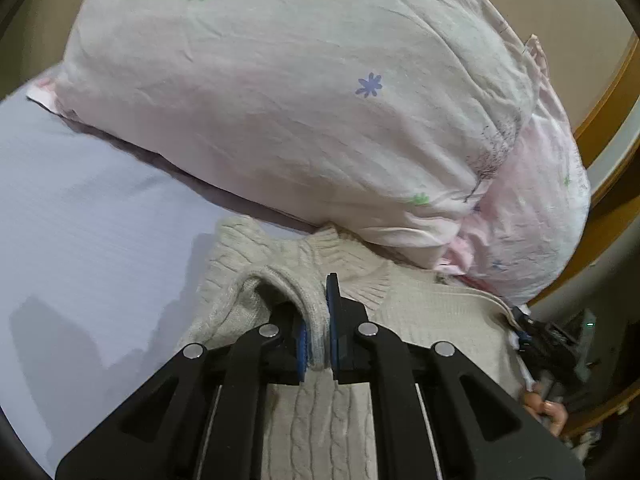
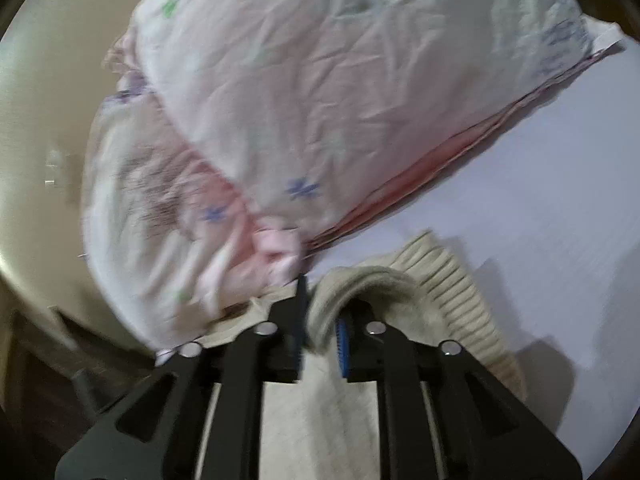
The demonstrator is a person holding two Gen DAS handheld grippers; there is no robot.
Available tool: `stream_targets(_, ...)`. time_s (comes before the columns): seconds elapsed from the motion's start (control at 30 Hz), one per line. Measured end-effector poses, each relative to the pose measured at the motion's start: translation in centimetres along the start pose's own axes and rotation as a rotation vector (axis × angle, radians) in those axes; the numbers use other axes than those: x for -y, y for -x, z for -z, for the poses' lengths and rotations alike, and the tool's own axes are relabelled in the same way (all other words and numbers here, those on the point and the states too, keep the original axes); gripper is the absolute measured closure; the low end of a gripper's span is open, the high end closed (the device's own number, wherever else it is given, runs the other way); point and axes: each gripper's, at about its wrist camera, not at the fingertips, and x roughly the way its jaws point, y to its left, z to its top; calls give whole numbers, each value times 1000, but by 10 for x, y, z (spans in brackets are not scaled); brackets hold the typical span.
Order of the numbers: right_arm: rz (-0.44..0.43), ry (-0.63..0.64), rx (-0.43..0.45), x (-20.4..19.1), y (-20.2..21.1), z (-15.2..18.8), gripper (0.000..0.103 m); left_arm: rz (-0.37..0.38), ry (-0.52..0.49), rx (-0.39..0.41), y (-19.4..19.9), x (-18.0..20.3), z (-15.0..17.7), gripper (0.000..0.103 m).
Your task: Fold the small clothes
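Note:
A cream cable-knit sweater (image 1: 432, 320) lies on the lilac bed sheet (image 1: 80, 240), its collar against a pillow. My left gripper (image 1: 318, 332) is shut on a fold of the sweater's knit edge, which bulges up between the blue pads. In the right wrist view my right gripper (image 2: 320, 328) is shut on another fold of the same sweater (image 2: 452, 292), near its ribbed hem. The right gripper also shows at the far right of the left wrist view (image 1: 532, 332), at the sweater's other edge.
A large white pillow (image 1: 300, 100) with small flower prints lies right behind the sweater, and shows in the right wrist view (image 2: 300, 100). A wooden bed frame (image 1: 616, 92) runs at the right. Lilac sheet (image 2: 560, 200) spreads beside the sweater.

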Motion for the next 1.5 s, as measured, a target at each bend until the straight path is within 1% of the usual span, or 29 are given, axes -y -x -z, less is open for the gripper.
stream_targets(0.03, -4, 7, 73, 0, 13, 1, 19, 14, 1, -1, 5, -2, 0, 81)
stream_targets(0.07, -11, 7, 133, 0, 25, 3, 4, 26, 2, 3, 15, -6, 0, 69)
stream_targets(0.1, -38, 11, 179, 1, 36, 4, 2, 38, 6, 31, 29, -10, 0, 41)
stream_targets(0.13, -76, 20, 191, 1, 39, 0, 2, 47, 13, 83, 45, -15, 2, 15)
stream_targets(0.17, -119, 31, 182, 6, 46, -2, 2, 50, 20, 112, 50, -15, 0, 8)
stream_targets(0.2, -135, 36, 178, 8, 50, -3, 2, 59, 27, 125, 55, -20, 0, 8)
stream_targets(0.27, -141, 33, 164, 16, 52, -4, 2, 67, 55, 56, 52, -32, 2, 11)
stream_targets(0.33, -147, 19, 130, 22, 52, -3, 2, 56, 85, -13, 42, -43, 7, 29)
stream_targets(0.4, -146, 14, 111, 18, 45, -5, 2, 47, 108, -77, 27, -51, 15, 38)
stream_targets(0.47, -150, 22, 109, 15, 42, -7, 2, 51, 118, -107, 17, -52, 22, 40)
stream_targets(0.53, -161, 21, 110, 12, 39, -5, 2, 30, 109, -126, 7, -49, 28, 42)
stream_targets(0.63, -191, 4, 92, 15, 39, -7, 2, 3, 80, -82, 6, -43, 35, 43)
stream_targets(0.67, -204, -3, 80, 15, 39, -7, 2, 7, 93, -78, 6, -43, 37, 47)
stream_targets(0.7, -213, -6, 72, 16, 40, -7, 2, 21, 110, -94, 3, -43, 38, 66)
stream_targets(0.73, -218, -7, 68, 16, 40, -7, 2, 42, 131, -122, -2, -43, 40, 76)
stream_targets(0.8, -228, -1, 67, 14, 44, -9, 2, 83, 187, -125, -1, -43, 43, 81)
stream_targets(0.83, -231, 3, 72, 14, 47, -9, 2, 128, 211, -118, 4, -39, 42, 82)
stream_targets(0.9, -241, 8, 98, 14, 57, -12, 2, 259, 247, -89, 17, -19, 37, 82)
stream_targets(1.03, -232, 13, 174, 19, 79, -21, 2, 508, 159, -78, 16, 73, 25, 82)
stream_targets(1.07, -209, 14, 202, 23, 86, -24, 2, 611, 158, -118, -3, 107, 26, 82)
stream_targets(1.13, -176, 13, 217, 32, 91, -30, 2, 710, 191, -203, -40, 147, 35, 79)
stream_targets(1.2, -140, -10, 203, 44, 90, -36, 2, 810, 277, -382, -106, 193, 55, 73)
stream_targets(1.27, -137, -60, 156, 59, 86, -41, 2, 910, 363, -503, -149, 219, 73, 73)
stream_targets(1.33, -116, -101, 85, 69, 79, -45, 2, 905, 345, -487, -149, 226, 73, 73)
stream_targets(1.37, -108, -119, 16, 72, 71, -47, 2, 894, 289, -452, -140, 226, 68, 73)
stream_targets(1.4, -98, -125, -19, 73, 66, -47, 2, 835, 202, -384, -121, 221, 59, 68)
stream_targets(1.43, -85, -131, -64, 74, 60, -46, 2, 754, 141, -325, -106, 213, 52, 52)
stream_targets(1.47, -70, -137, -116, 76, 53, -44, 2, 667, 92, -273, -93, 204, 47, 43)
stream_targets(1.5, -52, -144, -177, 77, 44, -42, 2, 552, 38, -218, -80, 195, 43, 34)
